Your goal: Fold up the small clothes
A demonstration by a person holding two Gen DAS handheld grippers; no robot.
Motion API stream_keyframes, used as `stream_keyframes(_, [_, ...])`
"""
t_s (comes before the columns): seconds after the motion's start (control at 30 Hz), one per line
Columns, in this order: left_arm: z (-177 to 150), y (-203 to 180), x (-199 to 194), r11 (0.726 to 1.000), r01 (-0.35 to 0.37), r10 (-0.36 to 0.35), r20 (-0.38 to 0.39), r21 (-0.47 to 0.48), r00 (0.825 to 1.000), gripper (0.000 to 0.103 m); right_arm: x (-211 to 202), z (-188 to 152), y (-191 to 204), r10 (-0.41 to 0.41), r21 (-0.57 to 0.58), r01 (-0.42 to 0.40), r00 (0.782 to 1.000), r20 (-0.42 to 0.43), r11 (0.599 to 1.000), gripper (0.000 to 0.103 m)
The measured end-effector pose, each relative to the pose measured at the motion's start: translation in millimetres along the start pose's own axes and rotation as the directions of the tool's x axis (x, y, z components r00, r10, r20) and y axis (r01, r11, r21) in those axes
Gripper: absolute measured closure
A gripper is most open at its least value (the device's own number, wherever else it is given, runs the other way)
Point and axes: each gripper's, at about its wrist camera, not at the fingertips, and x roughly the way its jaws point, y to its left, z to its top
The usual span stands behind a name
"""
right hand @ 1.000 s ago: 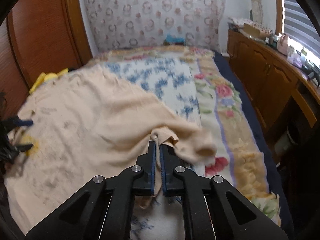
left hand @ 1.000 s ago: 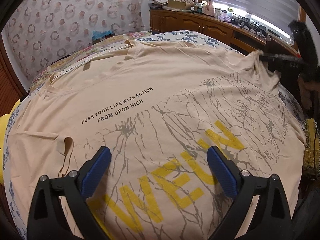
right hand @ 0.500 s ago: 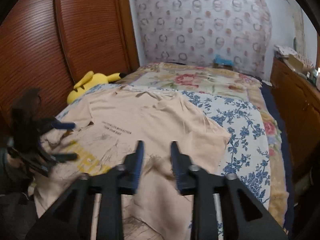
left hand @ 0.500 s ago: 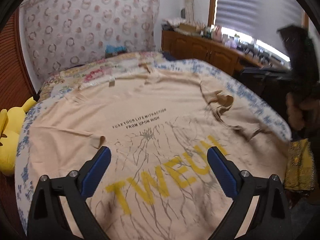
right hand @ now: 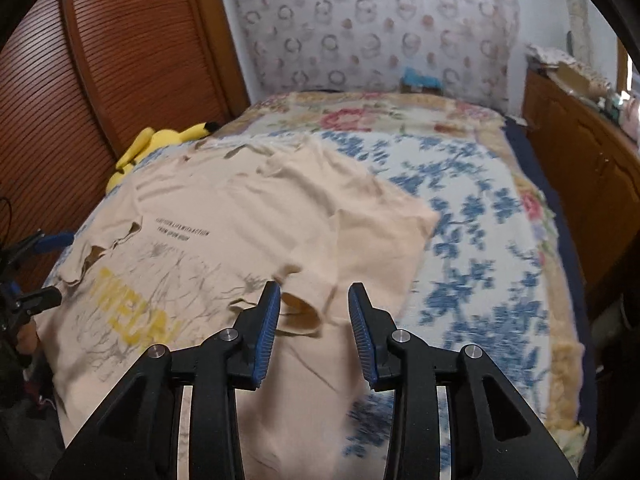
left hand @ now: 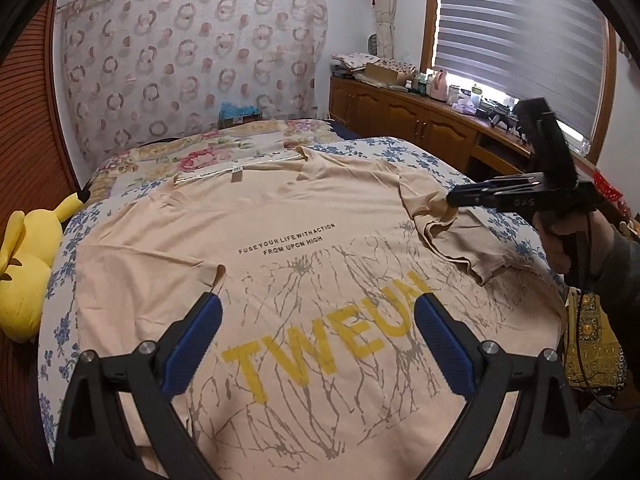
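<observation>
A beige T-shirt (left hand: 288, 216) with yellow letters and grey crack print lies spread on the bed; it also shows in the right wrist view (right hand: 240, 216). Its right sleeve (left hand: 444, 232) is folded in over the body. My left gripper (left hand: 316, 332) is open and empty above the shirt's lower part. My right gripper (right hand: 314, 316) is open, hovering just over the folded sleeve (right hand: 300, 312); in the left wrist view it (left hand: 452, 202) sits at the sleeve's edge.
A floral blanket (right hand: 472, 216) covers the bed. A yellow plush toy (left hand: 24, 264) lies at the bed's left edge by the wooden wardrobe (right hand: 100, 80). A wooden cabinet (left hand: 404, 120) with clutter runs along the right under the window.
My right gripper let go of the sleeve, which now lies folded over the shirt, and opened. My left gripper drew back and up, still open.
</observation>
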Motion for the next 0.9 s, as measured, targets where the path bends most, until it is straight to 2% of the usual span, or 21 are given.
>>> stream_keyframes(0.1, [-4, 6, -2, 1.0, 0.002, -0.002, 0.002, -0.022, 1.0, 0.005, 18, 4, 7, -0.011, -0.021, 0.01, 0.999, -0.04, 1.0, 0.068])
stream_keyframes(0.13, [-4, 7, -2, 1.0, 0.002, -0.002, 0.002, -0.028, 1.0, 0.005, 23, 6, 10, -0.013, -0.031, 0.012, 0.999, -0.052, 0.999, 0.073])
stream_keyframes(0.17, [-6, 9, -2, 0.999, -0.001, 0.001, 0.001, -0.035, 1.0, 0.005, 28, 8, 14, -0.008, -0.04, 0.006, 0.998, -0.058, 0.999, 0.091])
stream_keyframes(0.2, [-8, 13, -2, 0.999, -0.004, 0.004, -0.001, -0.043, 1.0, 0.005, 32, 11, 19, 0.009, -0.054, -0.012, 0.998, -0.061, 0.998, 0.095])
stream_keyframes(0.37, [-13, 22, -6, 0.998, -0.014, 0.014, -0.001, -0.069, 1.0, 0.005, 38, 36, 47, 0.045, -0.116, -0.049, 0.998, -0.033, 0.992, 0.098])
stream_keyframes(0.57, [-21, 31, -13, 0.995, -0.02, 0.02, 0.003, -0.093, 1.0, 0.005, 48, 56, 64, 0.096, -0.137, -0.096, 0.995, -0.01, 0.986, 0.098])
stream_keyframes(0.73, [-21, 37, -15, 0.995, -0.018, 0.019, 0.006, -0.101, 1.0, 0.005, 35, 62, 50, 0.143, -0.094, -0.138, 0.988, 0.051, 0.986, 0.098])
stream_keyframes(0.8, [-19, 42, -15, 0.995, -0.023, 0.024, 0.01, -0.101, 1.0, 0.005, 29, 64, 45, 0.139, -0.096, -0.133, 0.988, 0.064, 0.986, 0.087])
stream_keyframes(0.87, [-14, 48, -15, 0.994, -0.03, 0.032, 0.016, -0.107, 0.999, 0.005, 24, 66, 39, 0.098, -0.098, -0.09, 0.992, 0.079, 0.991, 0.07])
stream_keyframes(0.9, [-12, 52, -15, 0.993, -0.034, 0.037, 0.019, -0.112, 0.999, 0.005, 22, 66, 33, 0.075, -0.096, -0.067, 0.994, 0.081, 0.993, 0.068])
